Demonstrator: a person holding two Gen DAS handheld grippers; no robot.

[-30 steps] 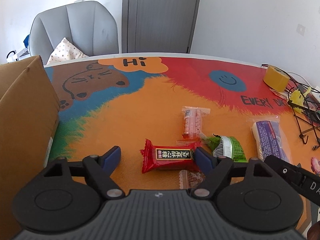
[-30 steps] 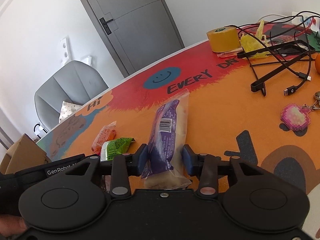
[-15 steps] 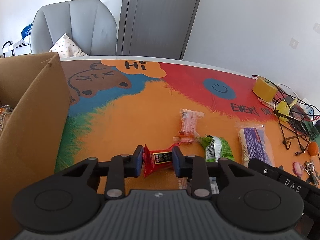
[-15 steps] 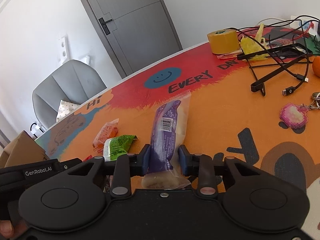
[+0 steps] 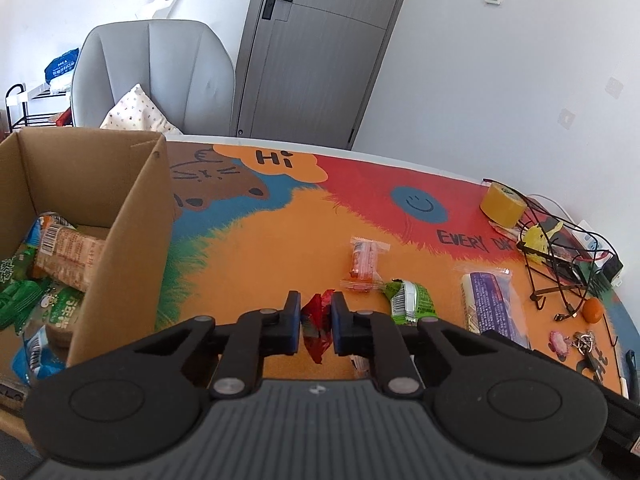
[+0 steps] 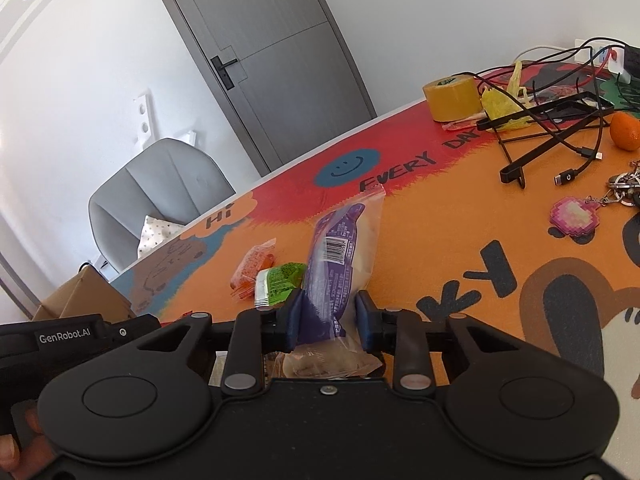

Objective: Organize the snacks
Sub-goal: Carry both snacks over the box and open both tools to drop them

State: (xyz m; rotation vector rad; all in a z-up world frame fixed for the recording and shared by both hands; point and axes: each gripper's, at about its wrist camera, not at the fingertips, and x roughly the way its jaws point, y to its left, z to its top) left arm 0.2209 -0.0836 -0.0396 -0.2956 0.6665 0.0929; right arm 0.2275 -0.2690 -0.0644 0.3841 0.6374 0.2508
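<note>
Between left tool (image 5: 316, 326) pads, red snack (image 5: 317, 332), clamped

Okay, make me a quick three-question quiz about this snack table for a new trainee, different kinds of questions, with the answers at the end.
1. True or false: the left gripper is closed on the red candy wrapper.
2. What does the right gripper hold? A) the green snack packet B) the purple bread bag C) the yellow tape roll
3. Fill in: packed snacks already lie inside the ____ at the table's left end.

Key
1. True.
2. B; the green packet lies on the table mat.
3. Cardboard box.
</note>
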